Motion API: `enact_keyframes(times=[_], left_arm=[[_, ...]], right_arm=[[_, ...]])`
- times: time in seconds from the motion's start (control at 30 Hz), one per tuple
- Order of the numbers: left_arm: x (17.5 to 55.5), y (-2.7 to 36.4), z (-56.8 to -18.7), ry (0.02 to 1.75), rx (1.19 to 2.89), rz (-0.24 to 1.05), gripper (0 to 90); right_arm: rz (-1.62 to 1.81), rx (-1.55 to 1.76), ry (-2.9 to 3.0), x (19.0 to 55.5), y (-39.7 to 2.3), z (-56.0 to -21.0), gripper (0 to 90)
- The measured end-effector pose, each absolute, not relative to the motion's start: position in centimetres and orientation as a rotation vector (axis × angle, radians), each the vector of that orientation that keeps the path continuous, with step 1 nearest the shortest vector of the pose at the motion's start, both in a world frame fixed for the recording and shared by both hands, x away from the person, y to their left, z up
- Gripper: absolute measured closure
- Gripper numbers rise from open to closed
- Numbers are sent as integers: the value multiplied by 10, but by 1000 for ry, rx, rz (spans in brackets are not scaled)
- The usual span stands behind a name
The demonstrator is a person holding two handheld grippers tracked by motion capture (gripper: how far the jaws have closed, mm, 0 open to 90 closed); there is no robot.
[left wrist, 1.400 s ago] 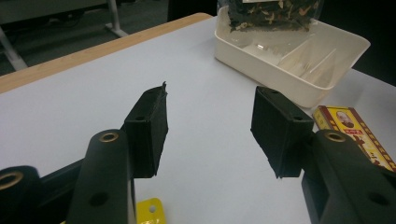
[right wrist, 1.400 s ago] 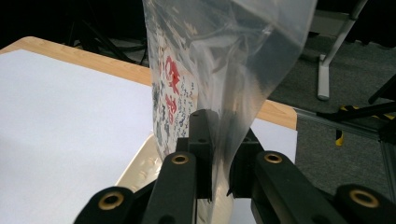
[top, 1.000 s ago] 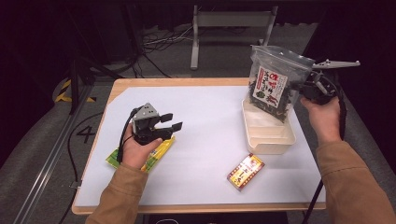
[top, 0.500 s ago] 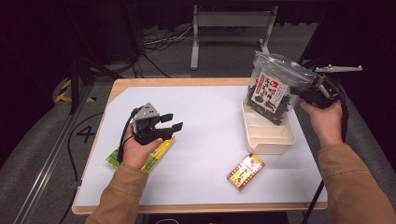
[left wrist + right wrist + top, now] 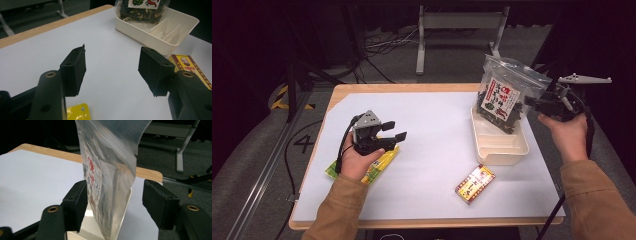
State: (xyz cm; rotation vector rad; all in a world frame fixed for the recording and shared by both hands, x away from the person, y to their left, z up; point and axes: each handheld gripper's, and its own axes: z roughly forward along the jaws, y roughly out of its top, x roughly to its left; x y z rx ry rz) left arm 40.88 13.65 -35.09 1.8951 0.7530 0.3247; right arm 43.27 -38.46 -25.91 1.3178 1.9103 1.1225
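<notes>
A clear zip bag of dark dried food (image 5: pixel 504 95) with a red-and-white label stands upright in the far end of a white divided tray (image 5: pixel 502 150). My right gripper (image 5: pixel 533 103) is at the bag's right edge. In the right gripper view the bag (image 5: pixel 107 157) hangs between the jaws of this gripper (image 5: pixel 116 195). They have just been opening, and the right pad stands clear of the bag. My left gripper (image 5: pixel 395 130) hovers open over a yellow-green packet (image 5: pixel 379 165). Its jaws have just been opening too, with nothing between them (image 5: pixel 112 70).
A small yellow and red box (image 5: pixel 475 183) lies flat near the table's front edge, left of the tray's near end. The white tabletop (image 5: pixel 437 150) has a wooden rim. Beyond the far edge stand a metal frame and cables on the floor.
The right gripper's jaws have spread apart and let go of the bag, which now rests in the tray. The left gripper's jaws stand slightly wider. Neither hand has shifted much.
</notes>
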Motion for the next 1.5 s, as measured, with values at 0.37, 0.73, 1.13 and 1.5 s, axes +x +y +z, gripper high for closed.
enact_keyframes(times=[0.37,0.73,1.13,1.5], left_arm=[[409,152,-345,803,1906,298,308],[407,167,-342,819,1961,323,275],[403,186,-335,834,2016,375,232],[399,196,-334,826,2038,377,235]], right_arm=[[1187,1281,1907,413,-393,-252,351],[1211,1208,1943,397,-380,-252,349],[1272,1139,1993,382,-370,-261,327],[1306,945,2105,367,-352,-272,302]])
